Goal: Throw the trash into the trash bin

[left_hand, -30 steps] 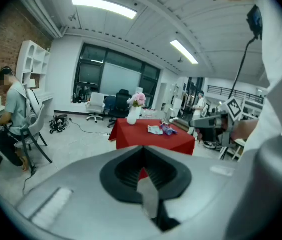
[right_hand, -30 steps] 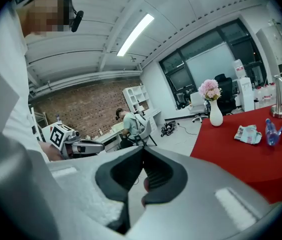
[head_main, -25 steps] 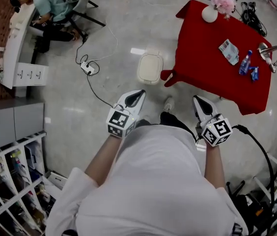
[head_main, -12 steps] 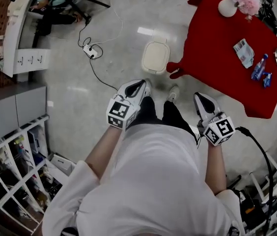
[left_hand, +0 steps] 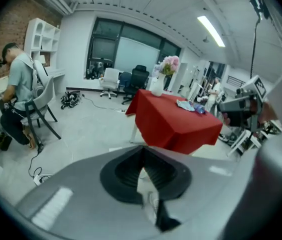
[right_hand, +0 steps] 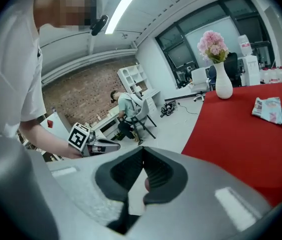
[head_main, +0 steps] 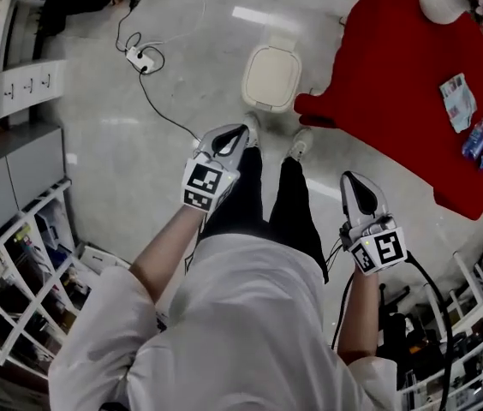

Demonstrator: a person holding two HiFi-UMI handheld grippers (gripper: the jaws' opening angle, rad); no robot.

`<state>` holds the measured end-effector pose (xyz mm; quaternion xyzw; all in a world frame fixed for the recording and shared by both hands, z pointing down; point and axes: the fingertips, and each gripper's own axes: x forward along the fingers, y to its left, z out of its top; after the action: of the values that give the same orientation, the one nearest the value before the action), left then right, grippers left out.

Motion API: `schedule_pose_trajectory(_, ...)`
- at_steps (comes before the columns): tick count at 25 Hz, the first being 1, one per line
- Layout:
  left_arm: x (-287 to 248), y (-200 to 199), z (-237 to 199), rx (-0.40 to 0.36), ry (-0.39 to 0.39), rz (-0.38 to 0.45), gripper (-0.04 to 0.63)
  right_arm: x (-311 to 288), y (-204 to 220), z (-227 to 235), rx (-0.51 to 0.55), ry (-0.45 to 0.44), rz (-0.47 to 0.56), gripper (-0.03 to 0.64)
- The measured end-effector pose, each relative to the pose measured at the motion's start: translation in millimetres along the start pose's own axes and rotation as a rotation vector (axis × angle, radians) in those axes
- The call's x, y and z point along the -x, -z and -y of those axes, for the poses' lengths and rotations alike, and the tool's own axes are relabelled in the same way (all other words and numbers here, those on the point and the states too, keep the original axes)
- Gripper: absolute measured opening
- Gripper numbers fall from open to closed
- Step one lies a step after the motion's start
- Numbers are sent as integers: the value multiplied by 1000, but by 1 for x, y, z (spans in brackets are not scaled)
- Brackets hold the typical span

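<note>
Pale glossy floor (head_main: pixel 139 161) carries most of it: cream-lidded trash bin (head_main: pixel 271 77) at 12 o'clock, just beside the corner of the red-draped table (head_main: pixel 387 75), plus a white power strip (head_main: pixel 136 56) with its cable (head_main: pixel 160 114) at 11. On the table, out at 2 o'clock: white vase (head_main: pixel 437 5), crumpled wrapper (head_main: pixel 457 101), blue bottle (head_main: pixel 479 138) near it
</note>
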<state>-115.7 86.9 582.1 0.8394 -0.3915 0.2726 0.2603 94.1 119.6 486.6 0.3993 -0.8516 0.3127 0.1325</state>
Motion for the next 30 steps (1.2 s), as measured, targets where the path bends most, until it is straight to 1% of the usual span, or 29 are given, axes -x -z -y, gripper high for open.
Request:
schedule_pose_trajectory(5, -50, 55, -22, 3, -4, -74, 3, -29, 42, 16, -35, -7, -53, 0)
schedule_pose_trajectory(10, -106, 110, -38, 5, -13, -128, 3, -57, 78, 33, -77, -17, -75, 0)
schedule_pose_trajectory(16, -166, 169, -57, 23, -28, -189, 3, -83, 111, 47, -112, -25, -91, 0)
schedule_pose_trajectory(19, -202, 206, -65, 34, -33, -228, 3, -100, 138, 55, -138, -22, -103, 0)
schedule_pose_trajectory(22, -237, 253, -67, 61, -46, -289, 3, -111, 167, 63, -165, -27, -122, 0)
schedule_pose_trajectory(24, -258, 281, -68, 93, -61, -327, 3, -116, 183, 67, -177, -32, -134, 0)
schedule_pose_trajectory(27, -283, 313, -75, 139, -92, -370, 3, -123, 201, 73, -191, -37, -148, 0)
schedule_pose_trajectory(30, -299, 336, -78, 175, -129, -402, 3, -123, 214, 80, -205, -33, -163, 0)
